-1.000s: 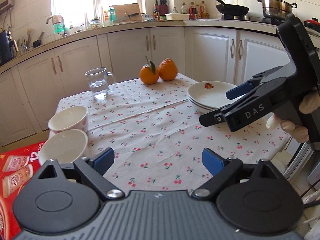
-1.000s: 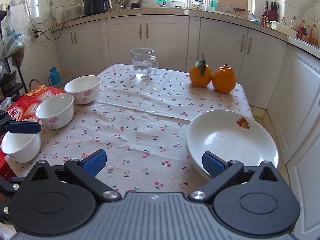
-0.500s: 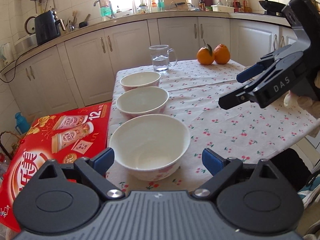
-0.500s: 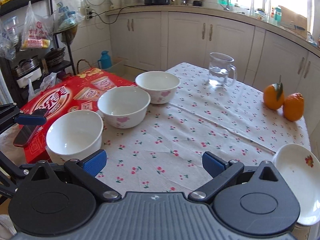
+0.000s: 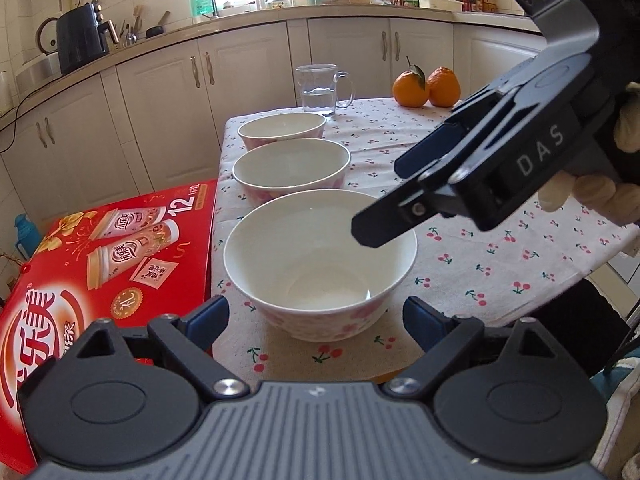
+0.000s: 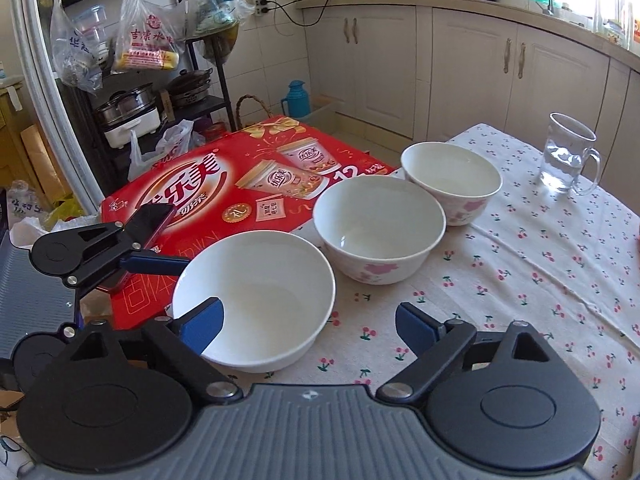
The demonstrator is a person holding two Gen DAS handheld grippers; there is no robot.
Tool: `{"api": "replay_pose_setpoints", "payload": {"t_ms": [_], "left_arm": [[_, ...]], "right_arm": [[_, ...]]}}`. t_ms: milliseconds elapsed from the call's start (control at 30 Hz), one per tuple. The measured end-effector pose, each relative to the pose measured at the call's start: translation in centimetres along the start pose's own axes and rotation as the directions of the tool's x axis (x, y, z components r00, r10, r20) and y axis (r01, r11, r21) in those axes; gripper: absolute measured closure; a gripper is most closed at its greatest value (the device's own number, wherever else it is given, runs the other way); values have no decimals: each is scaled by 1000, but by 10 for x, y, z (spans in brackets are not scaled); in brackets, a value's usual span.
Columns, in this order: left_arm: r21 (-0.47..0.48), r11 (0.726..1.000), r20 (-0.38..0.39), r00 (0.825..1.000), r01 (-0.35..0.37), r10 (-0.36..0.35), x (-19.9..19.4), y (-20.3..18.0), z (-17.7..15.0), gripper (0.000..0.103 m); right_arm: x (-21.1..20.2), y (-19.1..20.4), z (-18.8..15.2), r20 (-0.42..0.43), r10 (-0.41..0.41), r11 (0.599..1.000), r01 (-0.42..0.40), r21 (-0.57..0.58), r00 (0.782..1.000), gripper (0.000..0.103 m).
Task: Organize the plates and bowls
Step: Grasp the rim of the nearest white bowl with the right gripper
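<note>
Both grippers are held spread and empty: the left gripper [image 5: 316,316] is aimed at the nearest bowl [image 5: 320,256], and the right gripper [image 6: 308,322] is poised above its rim. Three bowls are lined along the worktop [image 5: 480,264] edge beside a red box [image 5: 104,264].

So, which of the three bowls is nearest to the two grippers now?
The bowl at the table's front edge, first in the row: the left gripper straddles it, the right gripper reaches over its rim. The other two stand farther back, toward the glass mug.

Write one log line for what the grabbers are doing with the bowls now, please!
left gripper: open, facing nearest bowl | right gripper: open, over same bowl | bowls: three in row, unstacked
</note>
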State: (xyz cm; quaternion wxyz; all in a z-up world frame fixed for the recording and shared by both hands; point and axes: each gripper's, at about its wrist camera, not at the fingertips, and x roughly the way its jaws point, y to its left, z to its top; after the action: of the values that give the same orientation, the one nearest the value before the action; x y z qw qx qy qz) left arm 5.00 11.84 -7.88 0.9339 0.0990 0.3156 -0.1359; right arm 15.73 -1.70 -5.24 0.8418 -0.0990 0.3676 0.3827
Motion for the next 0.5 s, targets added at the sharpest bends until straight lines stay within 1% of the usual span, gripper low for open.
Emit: {"api": "replay_pose_setpoints", "payload": {"t_ms": [167,233,400,500], "left_arm": [[-6,1000,0,1000,21,-21,5,3,0,13],[-12,999,0,1000,30,-30,6,4,1,16],[-12,999,-2,999,46,-46,7,5,2,18],[-9,999,-2,999,49,-49,7,5,2,18]], "right_arm": [[15,1,3,-33,37,999,-37,3,999,20],[19,1,4,-39,51,999,-50,11,998,23],[26,-1,5,-53,90,996,-89,27,995,35],[27,0,5,-55,94,995,-93,27,994,36]]}}
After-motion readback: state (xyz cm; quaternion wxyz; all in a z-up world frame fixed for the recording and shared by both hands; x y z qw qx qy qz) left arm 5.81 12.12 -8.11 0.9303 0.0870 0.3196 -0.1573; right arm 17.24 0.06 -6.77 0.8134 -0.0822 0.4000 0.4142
